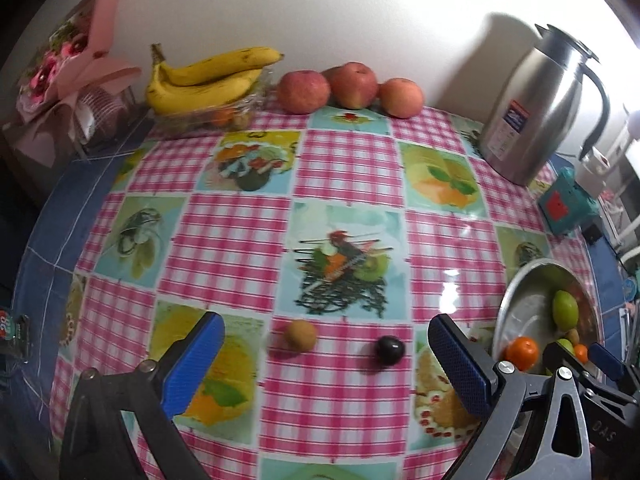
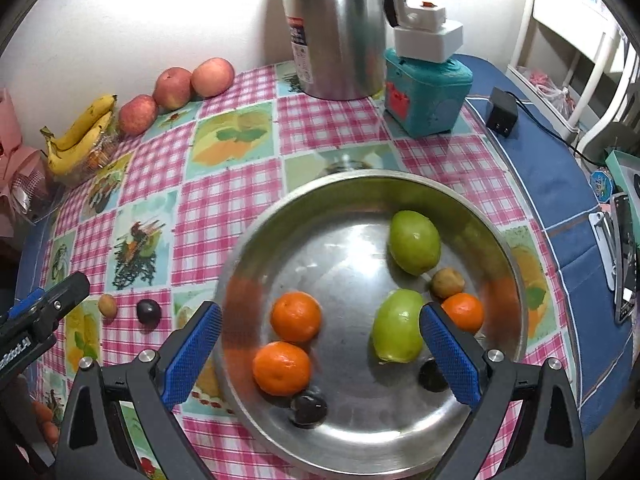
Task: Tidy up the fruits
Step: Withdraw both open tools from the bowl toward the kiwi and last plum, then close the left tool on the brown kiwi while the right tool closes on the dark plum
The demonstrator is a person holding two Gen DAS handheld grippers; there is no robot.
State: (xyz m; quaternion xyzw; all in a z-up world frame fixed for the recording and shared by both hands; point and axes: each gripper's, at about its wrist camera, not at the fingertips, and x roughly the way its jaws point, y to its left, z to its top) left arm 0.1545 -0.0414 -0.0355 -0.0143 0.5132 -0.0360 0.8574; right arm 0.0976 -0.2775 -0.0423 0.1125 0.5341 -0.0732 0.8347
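Observation:
A small tan longan (image 1: 301, 334) and a dark plum (image 1: 389, 351) lie on the checked tablecloth, just ahead of my open, empty left gripper (image 1: 326, 364); both also show in the right wrist view, the longan (image 2: 107, 305) beside the plum (image 2: 149, 311). My right gripper (image 2: 320, 352) is open and empty above a steel bowl (image 2: 256, 240). The bowl holds two green fruits (image 2: 415, 241), three oranges (image 2: 296, 316), a tan longan (image 2: 447, 282) and two dark plums (image 2: 308, 409). The bowl (image 1: 520, 292) also shows at the right of the left wrist view.
Bananas (image 1: 208, 76) on a clear tray and three apples (image 1: 352, 84) stand along the wall. A steel jug (image 1: 536, 104) and a teal box (image 2: 426, 92) stand at the back right. A pink bouquet (image 1: 72, 68) sits at the far left.

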